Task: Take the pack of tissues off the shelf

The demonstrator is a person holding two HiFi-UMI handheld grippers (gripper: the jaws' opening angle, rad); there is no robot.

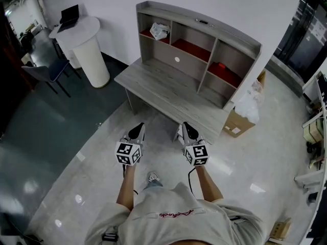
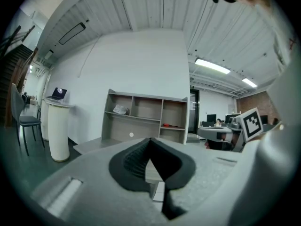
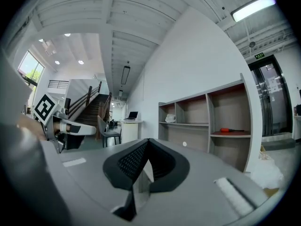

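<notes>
The pack of tissues (image 1: 160, 31) is a white crinkled packet lying in the top-left compartment of the grey shelf unit (image 1: 199, 45); it also shows small in the left gripper view (image 2: 121, 109) and the right gripper view (image 3: 170, 118). Both grippers hang side by side in front of the desk, well short of the shelf. My left gripper (image 1: 138, 130) is shut and empty, its black pads meeting at a point (image 2: 149, 140). My right gripper (image 1: 186, 129) is likewise shut with nothing in it (image 3: 148, 141).
The shelf unit stands on a grey desk (image 1: 168, 98) against a white wall. A small red tool (image 1: 219, 65) lies in the right compartment. A white round pedestal (image 1: 87, 47) with a laptop stands left, a chair (image 1: 48, 73) beside it. A cardboard box (image 1: 237, 121) sits right of the desk.
</notes>
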